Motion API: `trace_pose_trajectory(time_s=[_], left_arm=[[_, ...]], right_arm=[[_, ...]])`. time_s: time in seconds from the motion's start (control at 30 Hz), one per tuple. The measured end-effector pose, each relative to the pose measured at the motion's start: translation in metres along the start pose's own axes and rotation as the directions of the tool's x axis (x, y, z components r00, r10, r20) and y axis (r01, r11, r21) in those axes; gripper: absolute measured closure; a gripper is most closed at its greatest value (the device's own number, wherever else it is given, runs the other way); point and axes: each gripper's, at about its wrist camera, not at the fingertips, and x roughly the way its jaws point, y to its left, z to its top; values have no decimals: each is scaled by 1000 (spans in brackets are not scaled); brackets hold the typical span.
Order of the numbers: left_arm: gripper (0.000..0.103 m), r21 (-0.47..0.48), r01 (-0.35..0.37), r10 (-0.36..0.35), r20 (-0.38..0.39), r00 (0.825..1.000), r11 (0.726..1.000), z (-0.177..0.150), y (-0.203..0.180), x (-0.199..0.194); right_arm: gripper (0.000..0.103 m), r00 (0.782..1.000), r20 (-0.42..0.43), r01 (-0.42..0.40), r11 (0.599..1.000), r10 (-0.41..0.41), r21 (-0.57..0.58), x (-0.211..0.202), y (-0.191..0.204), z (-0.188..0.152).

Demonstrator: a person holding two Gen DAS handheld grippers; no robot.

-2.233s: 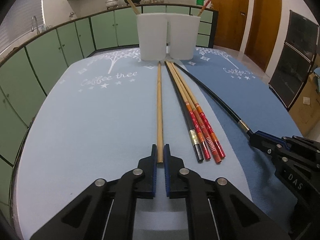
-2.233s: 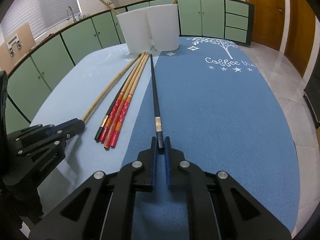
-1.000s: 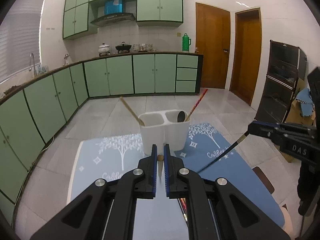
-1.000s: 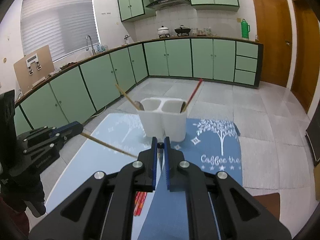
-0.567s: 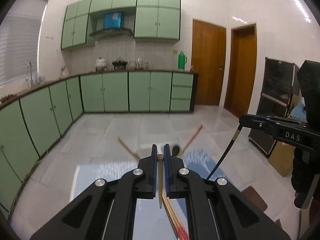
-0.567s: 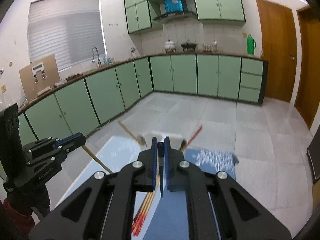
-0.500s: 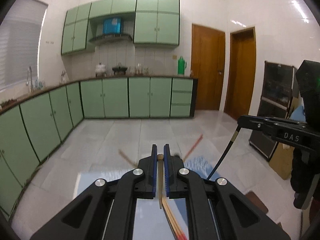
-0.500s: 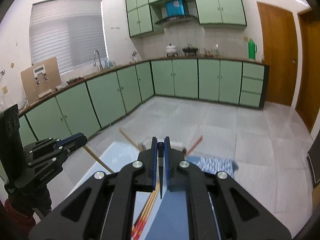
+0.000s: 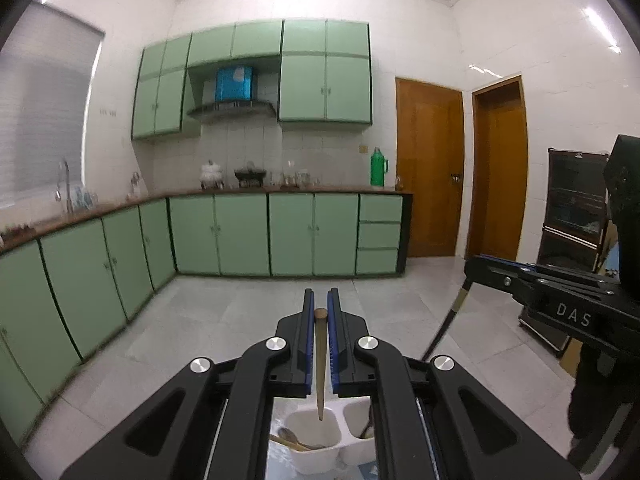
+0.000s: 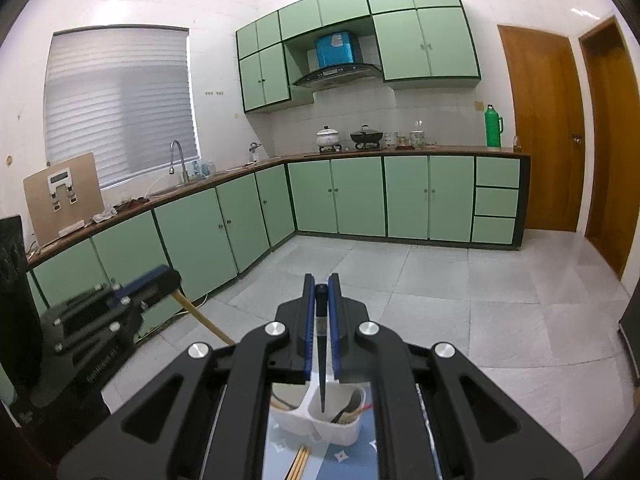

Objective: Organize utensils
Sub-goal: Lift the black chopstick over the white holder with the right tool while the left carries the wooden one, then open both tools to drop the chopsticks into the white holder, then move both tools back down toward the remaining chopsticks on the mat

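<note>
Above the white two-compartment holder [image 9: 316, 440], both grippers now sit higher than a second ago, when the holder stood ahead on the blue mat; it now lies low at 6 o'clock. Left gripper [image 9: 318, 312] is clamped on the wooden chopstick [image 9: 320, 364], which hangs tip-down over the left compartment. Right gripper [image 10: 321, 292] is clamped on the black chopstick [image 10: 321, 368], tip over the right compartment. At 3 o'clock in the left view, the other gripper's body reads "DAS". More chopsticks [image 10: 299, 460] lie on the mat [image 10: 344, 460].
</note>
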Motion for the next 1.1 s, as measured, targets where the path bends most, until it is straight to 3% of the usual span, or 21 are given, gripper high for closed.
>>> trace_pose_trajectory(time_s=[0.27,0.4,0.5,0.57,0.67,0.73,0.8,1.1], left_arm=[[97,16,-4,5,-116,993,1000,-39,1,51],[95,-2,-5,5,-149,989,1000,-48,7,56],[90,-7,-5,4,-145,989,1000,-47,10,49],[86,-2,-9,9,-136,991,1000,-44,10,40],[71,-3,-17,17,-117,993,1000,-44,11,22],[65,-8,-28,27,-106,994,1000,-45,13,6],[64,-16,-30,29,-99,995,999,-49,16,-9],[52,-68,-68,59,-124,990,995,-102,26,-68]], right_arm=[[97,996,-84,4,1000,-3,13,49,-9,-29],[90,992,-128,4,1000,-5,-11,60,-4,-40],[87,994,-106,20,1000,-22,-12,53,-7,-38],[81,996,-87,32,999,-32,-2,44,-10,-35],[75,997,-52,56,998,-56,3,26,-16,-32],[65,996,-34,79,997,-79,8,8,-19,-35],[58,996,-22,88,996,-88,19,-8,-23,-43],[25,994,-69,88,996,-89,-9,-65,-15,-121]])
